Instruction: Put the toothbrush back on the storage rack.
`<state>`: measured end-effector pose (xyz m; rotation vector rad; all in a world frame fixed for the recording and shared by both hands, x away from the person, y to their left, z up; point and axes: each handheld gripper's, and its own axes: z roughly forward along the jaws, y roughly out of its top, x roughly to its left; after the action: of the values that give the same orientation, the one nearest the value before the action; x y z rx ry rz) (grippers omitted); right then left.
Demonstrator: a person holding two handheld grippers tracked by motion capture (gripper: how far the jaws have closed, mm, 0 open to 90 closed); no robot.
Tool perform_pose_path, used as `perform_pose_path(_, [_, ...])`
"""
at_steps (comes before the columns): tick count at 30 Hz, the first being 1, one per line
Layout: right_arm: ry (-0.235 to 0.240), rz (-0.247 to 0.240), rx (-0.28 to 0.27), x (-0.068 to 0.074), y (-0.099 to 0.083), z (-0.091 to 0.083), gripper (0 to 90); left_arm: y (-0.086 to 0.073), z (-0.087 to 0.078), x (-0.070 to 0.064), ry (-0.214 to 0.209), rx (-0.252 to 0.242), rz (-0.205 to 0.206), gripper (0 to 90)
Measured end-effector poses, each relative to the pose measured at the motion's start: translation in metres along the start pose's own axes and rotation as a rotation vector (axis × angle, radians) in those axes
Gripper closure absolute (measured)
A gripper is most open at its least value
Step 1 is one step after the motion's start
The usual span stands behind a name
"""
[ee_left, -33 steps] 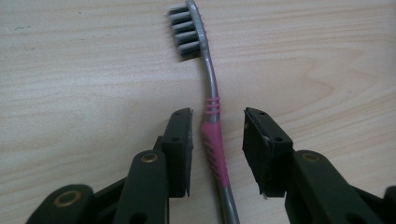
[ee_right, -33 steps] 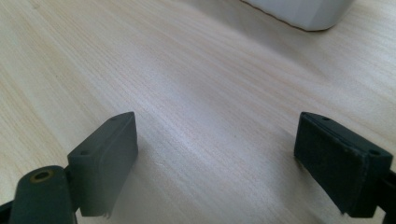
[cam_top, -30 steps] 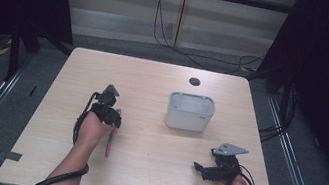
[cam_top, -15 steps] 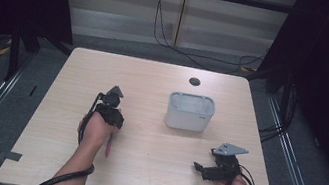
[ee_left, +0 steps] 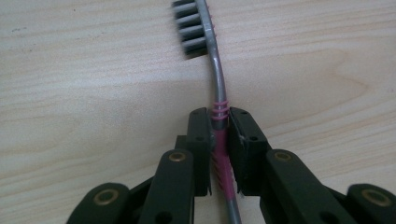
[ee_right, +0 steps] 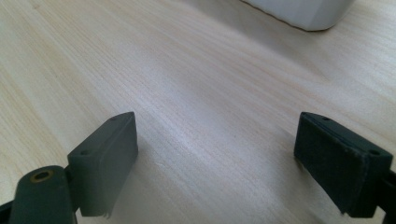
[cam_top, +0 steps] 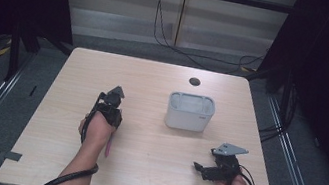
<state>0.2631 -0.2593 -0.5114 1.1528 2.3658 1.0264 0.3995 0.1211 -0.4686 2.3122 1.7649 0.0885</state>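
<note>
The left tool (ee_left: 219, 133) is clamped on a toothbrush (ee_left: 215, 88) at its pink ribbed grip — the grey bristle head juts out ahead over the bare worktop (ee_left: 93, 84). In the high view it sits left of a white rectangular container (cam_top: 190, 112), well apart. The right tool (ee_right: 229, 163) rests low near the worktop's front edge, jaws spread wide, holding nothing.

- The toothbrush (ee_left: 218, 88) you worked with had a grey neck, dark grey bristles and a pink ribbed grip.
- It was clamped at the grip, its head reaching forward over the wooden table (ee_left: 84, 93), bristles turned sideways.
</note>
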Motion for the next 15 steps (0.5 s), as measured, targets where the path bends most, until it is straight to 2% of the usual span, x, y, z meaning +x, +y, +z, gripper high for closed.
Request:
perform_pose_path(5, [0.0,0.0,0.0,0.0,0.0,0.0,13.1,0.0005,0.0003,-0.0022,0.017,0.0,0.013,79.8])
perform_pose_path(15, [0.0,0.0,0.0,0.0,0.0,0.0,13.1,0.0004,0.0007,0.0005,0.009,-0.04,-0.001,80.4])
